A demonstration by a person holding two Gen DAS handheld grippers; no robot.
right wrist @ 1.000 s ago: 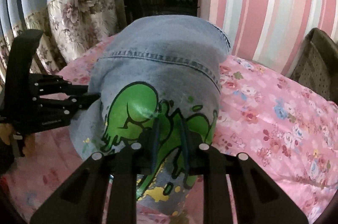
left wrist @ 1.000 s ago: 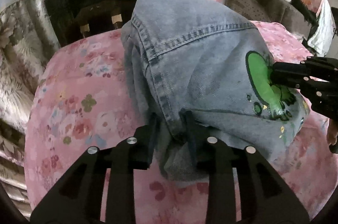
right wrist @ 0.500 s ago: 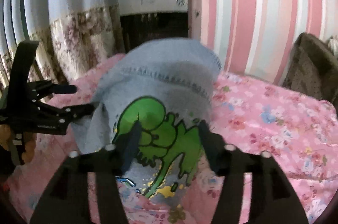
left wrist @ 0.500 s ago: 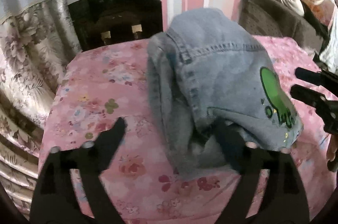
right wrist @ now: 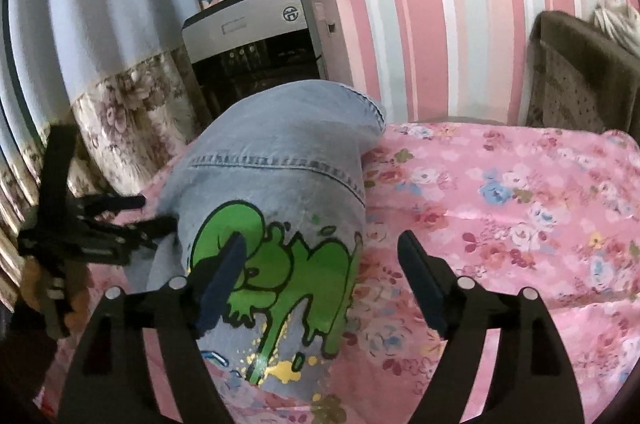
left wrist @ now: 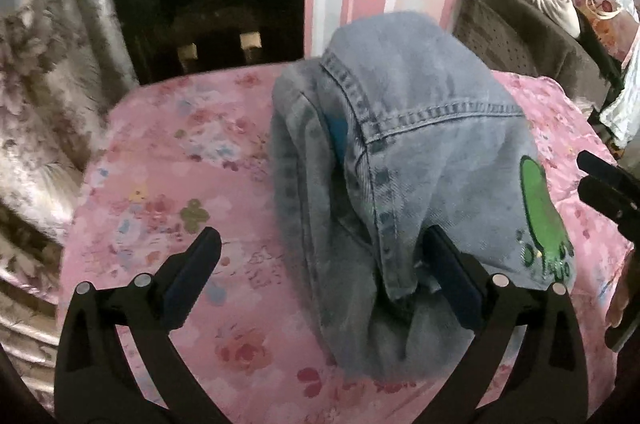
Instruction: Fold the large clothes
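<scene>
Both my grippers are standing with fingers apart and gripping nothing. My left gripper (left wrist: 320, 276) is spread as wide as it goes; its right finger (left wrist: 452, 280) is lying against the near edge of the folded jeans (left wrist: 400, 152), whether touching I cannot tell, and its left finger (left wrist: 192, 276) is hovering over the bare pink sheet (left wrist: 168, 160). My right gripper (right wrist: 324, 280) is opening, its left finger (right wrist: 224, 276) over the green print (right wrist: 280, 264), its right finger (right wrist: 420, 280) over the sheet beside the jeans. The jeans are lying in a bundle on the flowered sheet, in front of a dispenser (right wrist: 256, 40).
</scene>
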